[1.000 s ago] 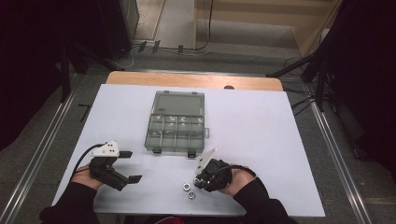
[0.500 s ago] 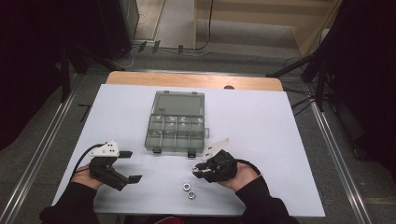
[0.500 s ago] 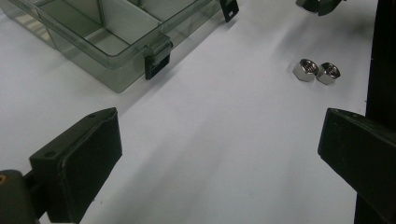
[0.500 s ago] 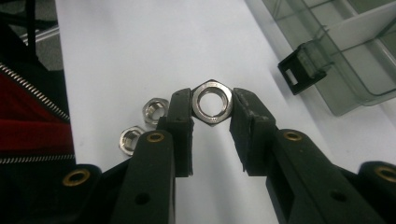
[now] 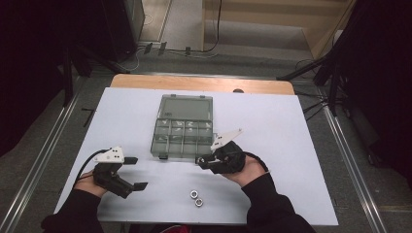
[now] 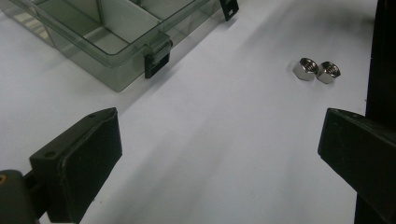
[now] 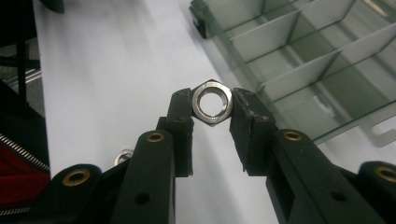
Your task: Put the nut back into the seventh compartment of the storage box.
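From the high view: a white table [image 5: 291, 145] with a clear box [image 5: 156, 141] in the middle, lid open. Just in front of the box, the right gripper [image 5: 200, 160], lifted a little off the table. Too small here to tell what sits in its tips. Down at the left, the left gripper [image 5: 137, 172], jaws spread wide with nothing in them. Near the front edge, two loose nuts [image 5: 196, 198] touching each other.

From the left gripper view: wide open jaws on the left gripper [image 6: 219, 135], only bare table between them. Farther off, the two loose nuts [image 6: 316, 70] side by side. At the top left, a corner of the clear box [image 6: 112, 74] with empty spaces inside.

From the right gripper view: the right gripper [image 7: 212, 105] squeezed tight on one shiny nut [image 7: 211, 86]. Held up in the air, between the very tips, pinched on two flat sides, hole facing the camera. Just past it, the clear box [image 7: 299, 70] and its little rooms. Behind the left jaw, one more nut [image 7: 123, 155] peeking out on the table.

About the nut: small, hard metal, probably light for a gripper. No bending, no breaking. Smooth and slippery though, so likely to pop out or spin if squeezed on its corners. Best to pinch on two flat sides, like now, and keep the squeeze firm. Good to lower it close over a room before letting go, or else a bounce and a roll away.
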A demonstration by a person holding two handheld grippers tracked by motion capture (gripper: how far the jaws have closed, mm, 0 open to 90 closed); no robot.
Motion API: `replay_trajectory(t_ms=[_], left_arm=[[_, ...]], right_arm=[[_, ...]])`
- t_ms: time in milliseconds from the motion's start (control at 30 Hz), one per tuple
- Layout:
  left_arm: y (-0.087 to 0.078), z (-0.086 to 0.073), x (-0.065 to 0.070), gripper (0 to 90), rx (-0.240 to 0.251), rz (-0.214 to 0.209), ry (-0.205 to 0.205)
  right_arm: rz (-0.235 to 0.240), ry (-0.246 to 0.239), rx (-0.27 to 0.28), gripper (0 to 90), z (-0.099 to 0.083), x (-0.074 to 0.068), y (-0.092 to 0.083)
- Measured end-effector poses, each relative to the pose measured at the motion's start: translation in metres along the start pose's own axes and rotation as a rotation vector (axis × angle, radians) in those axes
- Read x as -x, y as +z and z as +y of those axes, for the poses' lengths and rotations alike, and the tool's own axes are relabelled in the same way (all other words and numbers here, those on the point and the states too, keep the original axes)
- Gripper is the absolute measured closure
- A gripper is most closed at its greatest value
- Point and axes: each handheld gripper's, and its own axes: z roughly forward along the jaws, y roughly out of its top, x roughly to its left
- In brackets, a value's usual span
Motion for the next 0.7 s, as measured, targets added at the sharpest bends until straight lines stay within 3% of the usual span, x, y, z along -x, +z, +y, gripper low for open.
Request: replay_trajectory(t_ms=[233,400,700], left_arm=[[0.0,-0.001,0.0,0.0,-0.003,0.001,0.001],[-0.001,-0.004,-0.003,0.0,0.004,0.014,-0.02],[-0.002,-0.005,0.001,0.0,0.0,0.02,-0.007]], right_arm=[[-0.015,0.0,0.029,71.6,0.017,0.01,0.004],[-0.023,-0.002,0.043,71.6,0.031,0.017,0.008],[-0.057,-0.005,0.067,71.6,0.049,0.027,0.02]])
